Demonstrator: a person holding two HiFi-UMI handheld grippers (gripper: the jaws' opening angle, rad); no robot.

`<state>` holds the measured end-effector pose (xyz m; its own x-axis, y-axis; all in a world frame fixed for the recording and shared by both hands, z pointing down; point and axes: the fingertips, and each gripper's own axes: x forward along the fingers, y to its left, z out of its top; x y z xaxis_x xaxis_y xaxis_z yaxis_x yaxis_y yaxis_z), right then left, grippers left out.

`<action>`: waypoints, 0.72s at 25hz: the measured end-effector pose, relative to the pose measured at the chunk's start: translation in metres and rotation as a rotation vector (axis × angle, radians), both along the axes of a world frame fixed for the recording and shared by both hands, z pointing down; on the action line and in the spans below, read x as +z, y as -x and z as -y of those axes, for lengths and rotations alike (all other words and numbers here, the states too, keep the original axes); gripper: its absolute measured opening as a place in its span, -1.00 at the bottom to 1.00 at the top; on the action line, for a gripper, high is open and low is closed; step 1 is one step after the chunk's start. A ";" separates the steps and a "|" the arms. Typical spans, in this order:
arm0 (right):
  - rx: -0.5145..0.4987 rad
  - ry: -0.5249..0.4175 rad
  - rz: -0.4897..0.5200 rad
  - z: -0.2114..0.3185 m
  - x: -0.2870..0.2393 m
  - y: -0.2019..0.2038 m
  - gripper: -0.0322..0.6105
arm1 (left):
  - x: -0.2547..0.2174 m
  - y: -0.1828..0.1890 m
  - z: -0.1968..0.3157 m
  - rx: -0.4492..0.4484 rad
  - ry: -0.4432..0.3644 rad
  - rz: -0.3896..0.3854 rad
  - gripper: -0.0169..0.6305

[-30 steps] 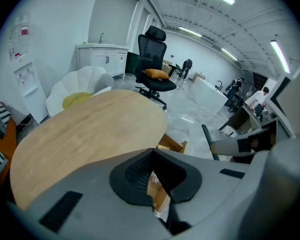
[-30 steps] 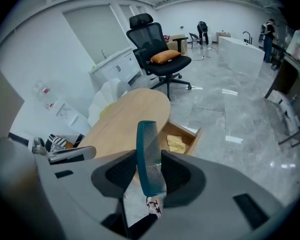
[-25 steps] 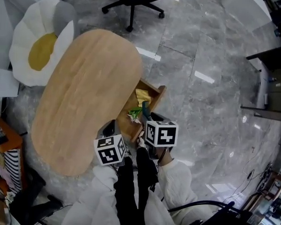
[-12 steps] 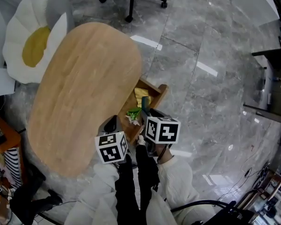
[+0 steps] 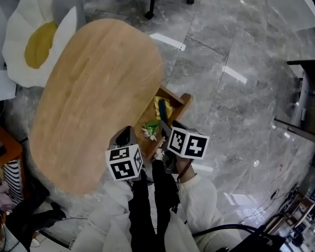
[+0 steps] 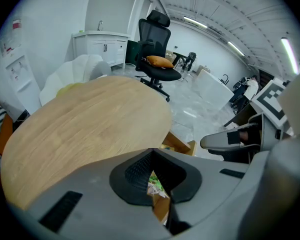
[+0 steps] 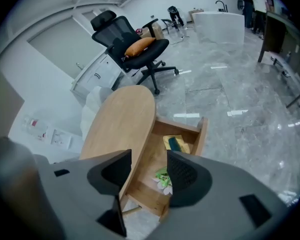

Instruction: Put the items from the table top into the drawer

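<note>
The oval wooden table [image 5: 94, 88] has its top bare. Its drawer [image 5: 182, 105] stands pulled out on the right side. Inside lie a green and white item [image 5: 151, 127] and a yellow pad [image 5: 165, 108] with a dark teal piece [image 7: 176, 144] on it. My right gripper [image 7: 149, 156] hangs over the drawer's near end. Its jaws have just been opening and now stand wide apart, with nothing between them. My left gripper [image 6: 151, 154] is beside it at the table's edge, its pads meeting at the tips and empty. Its cube [image 5: 123, 163] shows in the head view.
A black office chair [image 7: 137, 46] stands on the grey marble floor beyond the table. A white and yellow egg-shaped seat [image 5: 37, 41] sits off the table's far left end. White-sleeved arms and dark legs fill the head view's bottom. Cabinets line the left wall.
Both grippers have sunk a little toward the drawer. The right gripper's marker cube has rolled and shifted slightly right. The table top and drawer contents look the same.
</note>
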<state>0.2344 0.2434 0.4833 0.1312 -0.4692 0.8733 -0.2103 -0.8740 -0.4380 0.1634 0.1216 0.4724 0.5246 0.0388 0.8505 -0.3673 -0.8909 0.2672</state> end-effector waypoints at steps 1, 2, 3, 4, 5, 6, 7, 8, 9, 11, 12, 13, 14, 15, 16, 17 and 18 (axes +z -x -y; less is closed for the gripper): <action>0.001 0.007 -0.004 -0.002 0.000 -0.001 -0.06 | 0.000 0.001 0.000 -0.003 0.002 -0.001 -0.97; 0.003 0.012 -0.010 -0.004 -0.001 -0.002 -0.06 | 0.000 0.001 0.000 -0.004 0.004 -0.003 -0.97; 0.004 0.015 -0.015 -0.006 -0.003 -0.003 -0.06 | -0.001 0.000 -0.001 -0.004 0.006 -0.006 -0.97; 0.005 0.016 -0.022 -0.006 -0.006 -0.005 -0.06 | -0.003 -0.001 -0.001 -0.002 0.006 -0.009 -0.97; 0.006 0.018 -0.030 -0.007 -0.009 -0.008 -0.06 | -0.005 -0.003 -0.001 0.000 0.006 -0.013 -0.97; 0.005 0.019 -0.039 -0.008 -0.012 -0.010 -0.06 | -0.008 -0.004 -0.002 0.002 0.006 -0.017 -0.97; 0.005 0.022 -0.050 -0.009 -0.016 -0.013 -0.06 | -0.011 -0.006 -0.003 0.005 0.005 -0.020 -0.97; 0.004 0.027 -0.063 -0.010 -0.021 -0.014 -0.06 | -0.014 -0.007 -0.003 0.007 0.006 -0.024 -0.97; 0.001 0.032 -0.076 -0.012 -0.026 -0.016 -0.06 | -0.019 -0.008 -0.004 0.009 0.006 -0.029 -0.97; -0.006 0.047 -0.106 -0.015 -0.038 -0.017 -0.06 | -0.029 -0.008 -0.003 0.013 0.005 -0.044 -0.97; -0.010 0.054 -0.122 -0.017 -0.043 -0.017 -0.06 | -0.035 -0.008 -0.001 0.017 0.002 -0.054 -0.97; -0.010 0.060 -0.140 -0.019 -0.050 -0.017 -0.06 | -0.041 -0.008 0.000 0.021 -0.001 -0.064 -0.97; -0.006 0.063 -0.161 -0.021 -0.056 -0.017 -0.06 | -0.047 -0.008 0.001 0.025 -0.002 -0.073 -0.97; 0.001 0.063 -0.184 -0.023 -0.064 -0.017 -0.06 | -0.054 -0.007 0.002 0.028 0.000 -0.082 -0.97; 0.008 0.062 -0.209 -0.026 -0.073 -0.016 -0.06 | -0.062 -0.005 0.003 0.029 0.007 -0.092 -0.97; 0.014 0.062 -0.234 -0.028 -0.085 -0.014 -0.06 | -0.073 -0.002 0.003 0.028 0.016 -0.105 -0.97; 0.019 0.063 -0.257 -0.030 -0.096 -0.011 -0.06 | -0.086 0.000 0.004 0.026 0.023 -0.120 -0.97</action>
<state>0.2449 0.2733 0.3869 0.3603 -0.4107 0.8376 -0.2912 -0.9025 -0.3173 0.1629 0.1177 0.3867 0.6215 0.0723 0.7801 -0.3080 -0.8930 0.3281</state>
